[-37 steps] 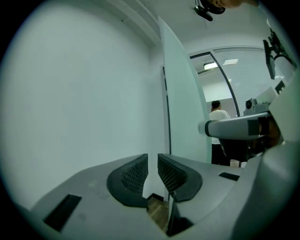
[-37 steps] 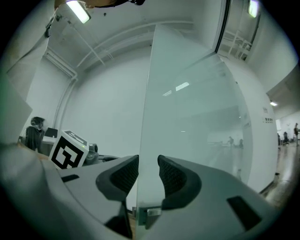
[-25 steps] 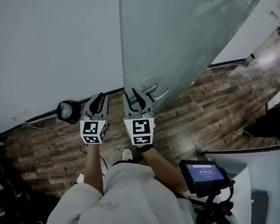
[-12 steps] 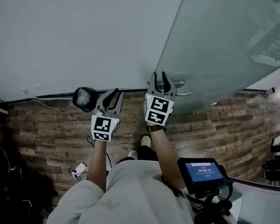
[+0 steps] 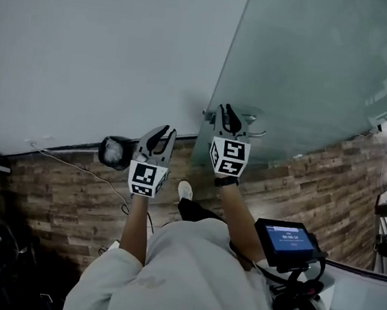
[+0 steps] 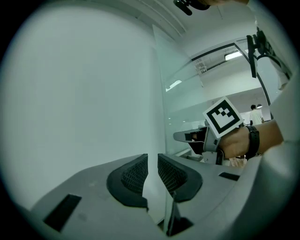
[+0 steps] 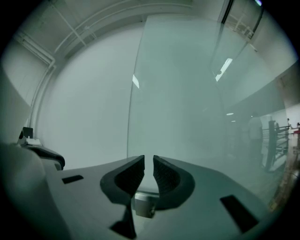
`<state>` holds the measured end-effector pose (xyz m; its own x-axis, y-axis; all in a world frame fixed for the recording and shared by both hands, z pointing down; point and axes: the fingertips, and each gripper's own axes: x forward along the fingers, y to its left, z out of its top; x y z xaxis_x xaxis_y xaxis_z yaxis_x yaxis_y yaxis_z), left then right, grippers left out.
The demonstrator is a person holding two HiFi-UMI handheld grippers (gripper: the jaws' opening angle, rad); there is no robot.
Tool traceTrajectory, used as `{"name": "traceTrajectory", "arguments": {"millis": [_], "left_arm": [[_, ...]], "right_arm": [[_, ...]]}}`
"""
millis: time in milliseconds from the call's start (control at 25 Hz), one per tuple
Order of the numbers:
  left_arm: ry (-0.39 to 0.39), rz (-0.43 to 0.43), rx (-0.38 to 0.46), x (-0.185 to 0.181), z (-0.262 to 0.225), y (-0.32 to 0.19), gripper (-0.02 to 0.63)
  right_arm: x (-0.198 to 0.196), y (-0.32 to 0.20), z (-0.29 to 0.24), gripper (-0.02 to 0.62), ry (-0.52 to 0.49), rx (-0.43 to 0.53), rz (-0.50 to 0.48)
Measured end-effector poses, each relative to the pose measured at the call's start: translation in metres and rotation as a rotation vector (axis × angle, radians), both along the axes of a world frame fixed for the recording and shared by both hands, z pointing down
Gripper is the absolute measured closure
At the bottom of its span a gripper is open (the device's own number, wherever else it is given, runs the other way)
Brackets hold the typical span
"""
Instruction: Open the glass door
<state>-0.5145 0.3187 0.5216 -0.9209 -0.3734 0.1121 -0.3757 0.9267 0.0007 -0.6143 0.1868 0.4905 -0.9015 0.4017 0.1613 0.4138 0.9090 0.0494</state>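
In the head view we have the right gripper (image 5: 228, 112) at the handle (image 5: 255, 132) near the glass door's (image 5: 314, 74) left edge and the left gripper (image 5: 162, 133) free beside it; the left gripper view shows narrowly parted, empty jaws, and the right gripper view shows jaws closing onto the handle, so we judge the swing itself is still to do.
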Motion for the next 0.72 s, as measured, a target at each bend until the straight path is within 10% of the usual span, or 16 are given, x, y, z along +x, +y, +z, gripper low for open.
{"name": "traceTrajectory", "arguments": {"millis": [240,440,720], "left_arm": [[-0.078,0.004,0.009,-0.027,-0.044,0.010,0.538],[-0.044,0.264,-0.030,-0.120,-0.009,0.018,0.538],[-0.044,0.389,0.015,-0.168,-0.026,-0.012,0.538]], "right_arm": [[0.001,0.001,-0.028,0.575,-0.086,0.000,0.039],[-0.110,0.036,0.005,0.586,-0.017,0.009,0.127],[-0.154,0.005,-0.007,0.591,-0.031,0.038,0.224]]}}
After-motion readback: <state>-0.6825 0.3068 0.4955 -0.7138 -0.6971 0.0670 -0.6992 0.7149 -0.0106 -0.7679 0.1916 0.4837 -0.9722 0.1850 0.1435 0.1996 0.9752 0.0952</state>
